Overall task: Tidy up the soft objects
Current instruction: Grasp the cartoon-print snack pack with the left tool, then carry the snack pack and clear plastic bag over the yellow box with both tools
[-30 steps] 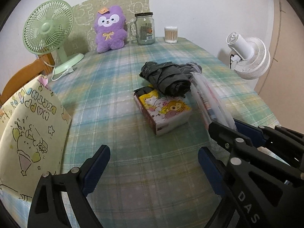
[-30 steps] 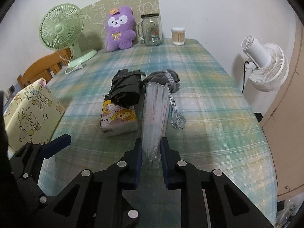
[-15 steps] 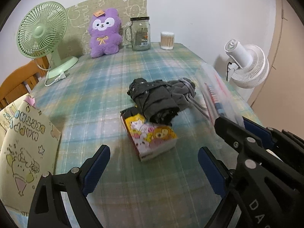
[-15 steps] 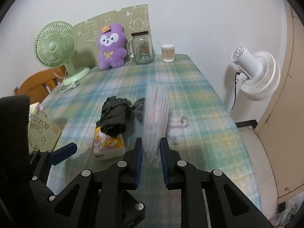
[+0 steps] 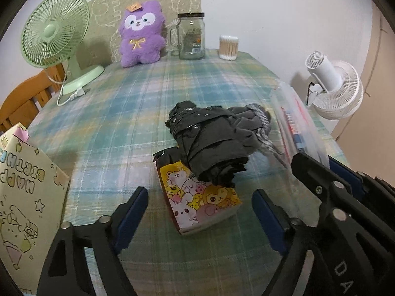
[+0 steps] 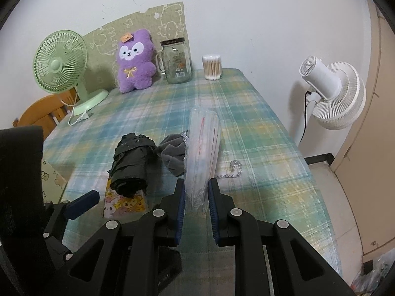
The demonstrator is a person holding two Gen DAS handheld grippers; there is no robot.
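clear pouch (image 6: pixel 201 153): long transparent plastic sleeve, clamped at its near end between the right gripper (image 6: pixel 196 204) fingers; sticks out forward over the desk (image 6: pixel 259 133), far end raised. Contents: thin stick-like items with red and blue marks, can't tell what they are.
right gripper state: clenched on the pouch, pads pressing both sides.
black umbrella (image 5: pixel 207 145): folded, crumpled dark fabric; lies ahead of and between the left gripper (image 5: pixel 200 212) fingers, near end resting on the cartoon pack.
cartoon pack (image 5: pixel 200 202): soft rectangular pack, yellow/pink animal print, flat on the desk, between the left fingers' line but not touched.
left gripper state: fingers wide apart and closing; nothing pressed between the pads.
grey pouch (image 6: pixel 174 154): soft grey cloth, bunched, just left of the clear pouch ahead of the right fingers; striped cord (image 6: pixel 233 170) trails to the right of the sleeve.
glass jar (image 6: pixel 175 60): mug-style with handle and dark lid, far beyond the fingers by the wall; looks empty apart from its label.
cotton swab tub (image 6: pixel 211 67): clear round tub packed with swabs, right of the jar.
purple plush (image 6: pixel 134 60): upright against the wall, left of the jar.
paper bag (image 5: pixel 22 197): printed, left of the left fingers; inside not visible.
green fan (image 6: pixel 61 66): far left on the desk.
white fan (image 6: pixel 332 91): off the desk, to the right.
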